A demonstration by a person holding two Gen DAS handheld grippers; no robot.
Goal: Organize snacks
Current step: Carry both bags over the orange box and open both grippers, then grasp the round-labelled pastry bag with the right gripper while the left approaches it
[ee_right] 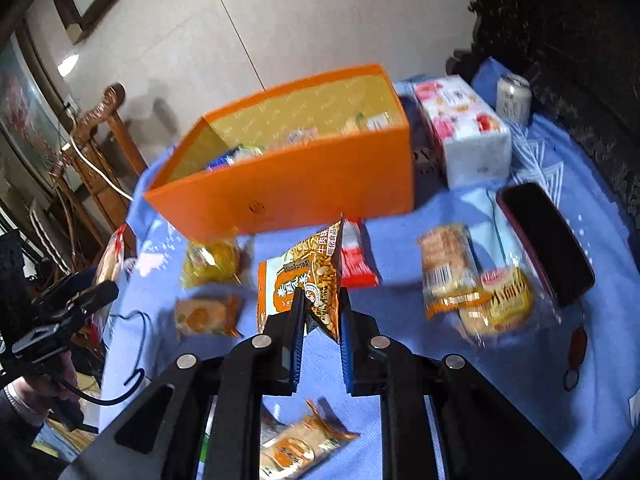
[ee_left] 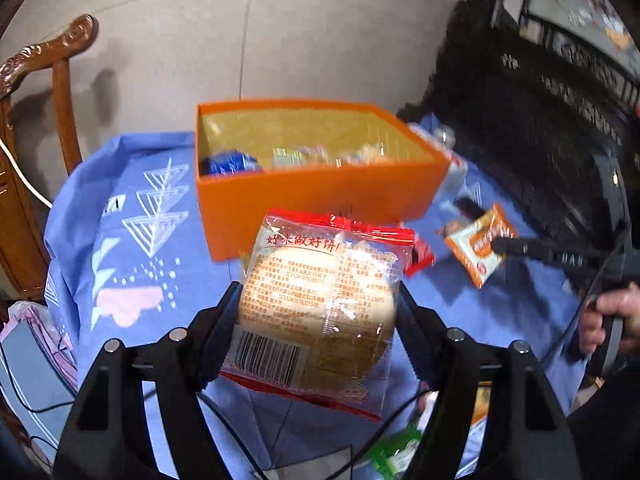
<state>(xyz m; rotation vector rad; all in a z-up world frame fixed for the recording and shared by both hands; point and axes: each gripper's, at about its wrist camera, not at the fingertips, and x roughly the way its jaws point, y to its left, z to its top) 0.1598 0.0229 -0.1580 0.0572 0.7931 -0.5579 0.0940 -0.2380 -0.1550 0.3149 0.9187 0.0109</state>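
Observation:
My left gripper [ee_left: 318, 304] is shut on a round rice cracker pack [ee_left: 320, 300] in clear and red wrap, held above the blue tablecloth in front of the orange box [ee_left: 312, 196]. My right gripper [ee_right: 322, 312] is shut on an orange peanut snack bag [ee_right: 304, 280], lifted off the cloth. That orange box [ee_right: 288, 192] holds several small snacks. In the left wrist view the right gripper [ee_left: 500, 245] appears at the right edge, pinching the same orange bag [ee_left: 478, 244]. The left gripper [ee_right: 96, 292] shows at the left edge of the right wrist view.
Loose snack packs lie on the blue cloth [ee_right: 400, 360]: a yellow one [ee_right: 212, 260], a red bar [ee_right: 356, 260], two cake packs [ee_right: 448, 272]. A tissue pack [ee_right: 464, 128], a can [ee_right: 514, 98] and a black case [ee_right: 546, 240] stand right of the box. A wooden chair [ee_left: 48, 80] is at left.

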